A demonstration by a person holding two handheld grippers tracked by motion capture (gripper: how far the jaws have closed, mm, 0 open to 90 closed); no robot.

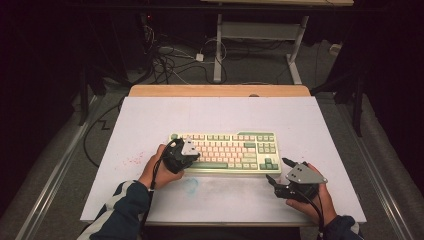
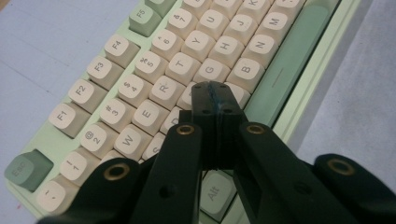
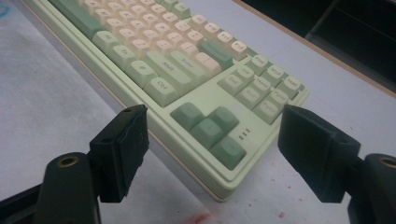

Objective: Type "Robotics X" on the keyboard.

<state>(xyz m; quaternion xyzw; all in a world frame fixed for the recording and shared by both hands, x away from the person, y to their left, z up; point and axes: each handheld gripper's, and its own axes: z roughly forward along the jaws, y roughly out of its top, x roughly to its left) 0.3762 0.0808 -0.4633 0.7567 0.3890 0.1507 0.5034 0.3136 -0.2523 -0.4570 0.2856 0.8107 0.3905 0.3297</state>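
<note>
Left gripper [image 2: 215, 91], jaws pressed together on nothing, pokes like a fingertip at the mechanical keyboard [image 1: 225, 151] mid-table, while the right gripper [image 3: 212, 154] gapes wide and empty around its near right corner, probably bracing it.

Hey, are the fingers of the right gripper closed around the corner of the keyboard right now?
No, the right gripper has its fingers spread wide, with the keyboard corner between them untouched.
</note>
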